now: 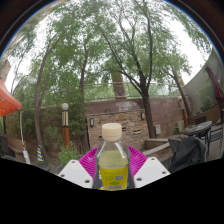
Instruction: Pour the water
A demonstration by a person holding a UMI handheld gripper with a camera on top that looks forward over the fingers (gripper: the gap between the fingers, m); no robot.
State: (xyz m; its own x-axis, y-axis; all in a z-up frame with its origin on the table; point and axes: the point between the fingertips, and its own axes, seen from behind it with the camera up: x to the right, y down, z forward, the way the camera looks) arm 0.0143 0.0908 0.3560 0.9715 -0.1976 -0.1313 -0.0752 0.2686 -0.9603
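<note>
**Bottle held upright in the gripper, outdoors under the trees**

Nearest of all stands a small plastic bottle (pixel 113 160), upright between the two fingers of the gripper (pixel 112 165). It has a pale, cream-coloured cap, a clear neck and shoulder, and a body that looks yellow-green, either from a label or from what is inside; I cannot tell which. If there is any writing on it, it cannot be read from here.

Both fingers are closed in on the bottle. The pink pads (pixel 90 158) show at either side of it, pressed against its body, and the white finger shells spread out below them. No gap shows between pads and bottle, so the gripper has hold of it. The cap rises above the fingertips, and nothing can be seen supporting the bottle from below.

Beyond the bottle lies a yard. A low wall (pixel 120 110) runs across behind it, with tall trees (pixel 110 45) rising over it against a bright sky. A lamp post (pixel 66 122) stands to the left, and something orange-red (pixel 8 100) shows at the far left. To the right sit dark shapes (pixel 190 148) that may be garden chairs.
</note>
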